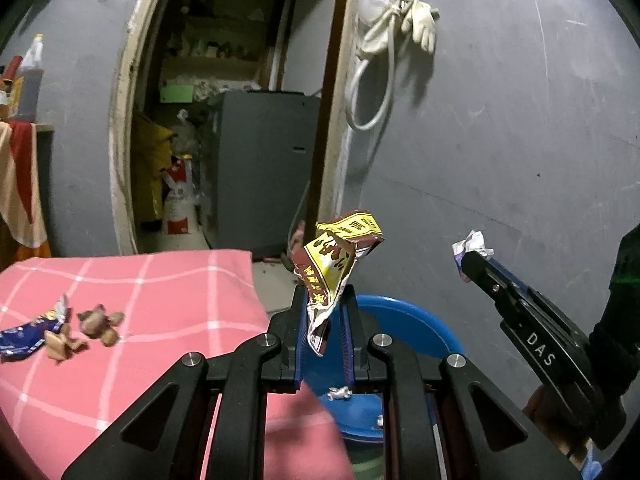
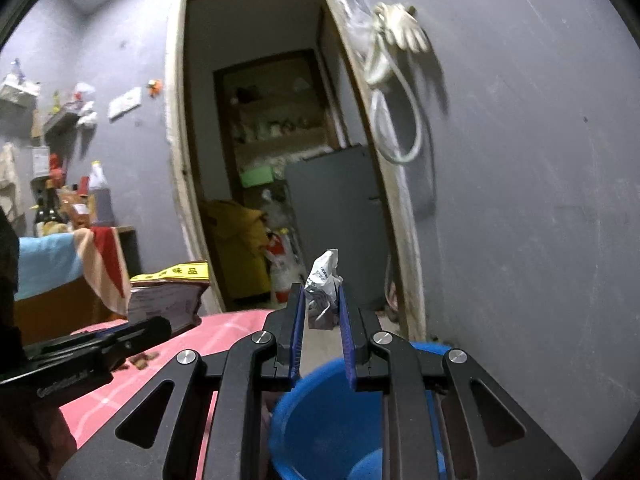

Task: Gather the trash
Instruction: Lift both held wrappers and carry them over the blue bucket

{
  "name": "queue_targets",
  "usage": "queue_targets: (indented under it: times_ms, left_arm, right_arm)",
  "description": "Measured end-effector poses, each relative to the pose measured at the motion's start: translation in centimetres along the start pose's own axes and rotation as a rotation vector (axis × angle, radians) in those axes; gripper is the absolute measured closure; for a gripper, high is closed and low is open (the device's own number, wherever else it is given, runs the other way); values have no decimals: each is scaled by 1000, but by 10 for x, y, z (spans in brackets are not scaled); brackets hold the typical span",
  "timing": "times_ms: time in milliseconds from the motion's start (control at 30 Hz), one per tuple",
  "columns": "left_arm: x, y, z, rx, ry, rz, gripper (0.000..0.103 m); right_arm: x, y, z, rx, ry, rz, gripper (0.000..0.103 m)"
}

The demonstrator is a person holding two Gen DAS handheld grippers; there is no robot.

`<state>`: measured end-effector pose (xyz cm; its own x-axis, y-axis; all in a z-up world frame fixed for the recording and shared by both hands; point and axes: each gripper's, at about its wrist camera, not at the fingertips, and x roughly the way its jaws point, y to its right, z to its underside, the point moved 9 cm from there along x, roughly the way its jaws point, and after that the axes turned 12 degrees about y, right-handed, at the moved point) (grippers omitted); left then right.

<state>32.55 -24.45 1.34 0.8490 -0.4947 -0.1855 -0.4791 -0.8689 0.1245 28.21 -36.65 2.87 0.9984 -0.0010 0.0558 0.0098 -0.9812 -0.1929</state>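
My left gripper (image 1: 323,300) is shut on a crumpled brown and yellow wrapper (image 1: 334,256) and holds it above the blue bucket (image 1: 400,320). My right gripper (image 2: 320,300) is shut on a crumpled white and purple wrapper (image 2: 323,288), also above the blue bucket (image 2: 320,420). The right gripper (image 1: 468,260) shows at the right of the left wrist view. The left gripper (image 2: 160,326) with its wrapper (image 2: 168,296) shows at the left of the right wrist view. A small silver scrap (image 1: 339,393) lies in the bucket.
A table with a pink checked cloth (image 1: 152,292) stands left of the bucket. On it lie a blue wrapper (image 1: 28,334) and brown nut shells (image 1: 98,322). A grey wall (image 1: 500,140) is ahead, with an open doorway (image 1: 232,112) into a cluttered store room.
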Motion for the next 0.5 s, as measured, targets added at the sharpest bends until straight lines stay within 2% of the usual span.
queue_targets:
  times_ms: [267,500]
  left_arm:
    - [32,6,32,-16,-109,24,91]
    - [48,7,55,-32,-190,36,91]
  right_arm:
    - [9,30,25,50,-114,60,88]
    - [13,35,42,62,-190,70,87]
